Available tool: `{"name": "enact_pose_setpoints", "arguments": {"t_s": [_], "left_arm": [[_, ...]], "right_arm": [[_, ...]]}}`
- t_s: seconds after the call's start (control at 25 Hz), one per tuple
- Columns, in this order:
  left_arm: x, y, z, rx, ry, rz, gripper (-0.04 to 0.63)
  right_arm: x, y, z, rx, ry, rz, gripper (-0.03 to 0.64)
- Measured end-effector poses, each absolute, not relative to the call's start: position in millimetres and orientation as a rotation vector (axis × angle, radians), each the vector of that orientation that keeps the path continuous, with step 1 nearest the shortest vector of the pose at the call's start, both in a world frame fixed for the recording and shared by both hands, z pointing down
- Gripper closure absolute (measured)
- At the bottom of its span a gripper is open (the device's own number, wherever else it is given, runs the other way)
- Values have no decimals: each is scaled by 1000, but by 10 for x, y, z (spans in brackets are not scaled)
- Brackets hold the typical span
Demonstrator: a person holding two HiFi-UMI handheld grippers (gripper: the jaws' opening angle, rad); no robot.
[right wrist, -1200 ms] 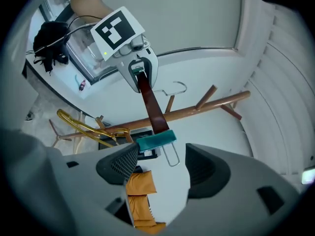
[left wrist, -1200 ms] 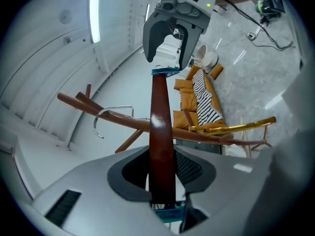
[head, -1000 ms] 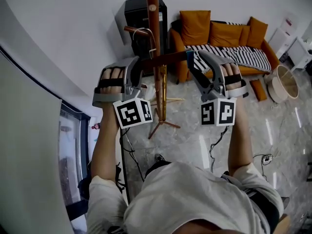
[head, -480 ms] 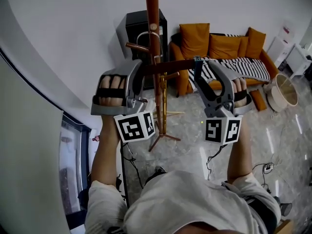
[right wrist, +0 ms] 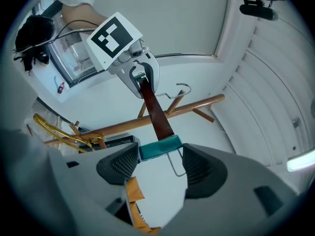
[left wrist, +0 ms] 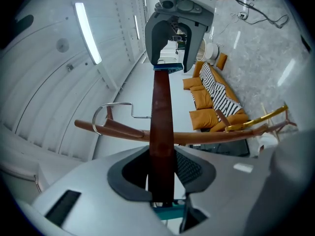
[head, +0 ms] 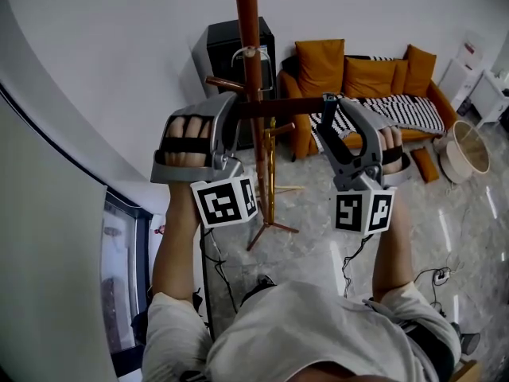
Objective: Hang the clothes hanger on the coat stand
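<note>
Fingers, left: the left gripper [left wrist: 162, 181] has its fingers [left wrist: 197, 168] partly closed and pressed on the dark wooden bar of the clothes hanger [left wrist: 161, 112], close to one end.
Fingers, right: the right gripper [right wrist: 160, 154] is at the bar's other end. Its fingers [right wrist: 120, 163] stand either side of a teal clip [right wrist: 160, 148] and, as far as shows, touch it, so this looks like a hold.
Hanger place: it is held level at upper centre of the head view, crossing just in front of the coat stand [head: 248, 22].
Wire hook [head: 245, 52]: it sits right at the pole, beside a short peg [left wrist: 123, 128]. I cannot tell whether it is over the peg or only next to it.
Done: the hanger is raised to peg height and brought against the stand.
Left: probably to settle the hook on a peg so it bears the weight, then let go with both grippers.
Around: an orange sofa [head: 358, 58] at upper right, a black cabinet [head: 219, 38] behind the stand, a round pale basket [head: 465, 146] at right, and a gold-coloured rod [head: 271, 161] low on the stand.
In the way: the pole is close behind the bar, and a lower peg [head: 223, 82] juts toward the left gripper. Either could catch the bar as the hook goes on.
</note>
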State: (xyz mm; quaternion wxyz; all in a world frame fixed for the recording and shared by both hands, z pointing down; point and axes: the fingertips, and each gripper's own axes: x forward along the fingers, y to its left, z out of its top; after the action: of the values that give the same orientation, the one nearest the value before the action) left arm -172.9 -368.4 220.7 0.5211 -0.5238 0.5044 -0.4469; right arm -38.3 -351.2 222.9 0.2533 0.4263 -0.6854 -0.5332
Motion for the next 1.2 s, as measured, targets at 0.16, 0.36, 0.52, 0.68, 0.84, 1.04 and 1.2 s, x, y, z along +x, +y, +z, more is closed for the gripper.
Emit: {"name": "enact_pose_setpoints", "arguments": {"t_s": [0.16,0.36,0.52,0.68,0.84,1.04,1.2], "left_arm": [[-1765,-3781,2203,-1276,1206,-1079,460],[-1813,-3829,2160,-1294,1198,-1085,460],[-1854,-3899,2190,-1304,1195,-1085,460],[-1854,-3974,2252,-1321,1184,-1081,460],[-1856,-4054,2333,-1340,1177,-1080,460],[-1849,-4159,2408,-1356,1168,-1084,460],[-1845,-4181,2457,-1361,1164,-1087,460]], "right_arm": [[-416,-3599,2212,1158,-1865,-1437,342],[-485,-3637,2143,1168,-1873,-1430,342],[-532,-3700,2167,1176,-1871,-1416,342],[-551,-3774,2218,1181,-1868,-1395,342],[-565,-3846,2285,1183,-1861,-1376,342],[-571,-3943,2353,1190,-1856,-1350,342],[-570,-3971,2406,1196,-1864,-1328,342]]}}
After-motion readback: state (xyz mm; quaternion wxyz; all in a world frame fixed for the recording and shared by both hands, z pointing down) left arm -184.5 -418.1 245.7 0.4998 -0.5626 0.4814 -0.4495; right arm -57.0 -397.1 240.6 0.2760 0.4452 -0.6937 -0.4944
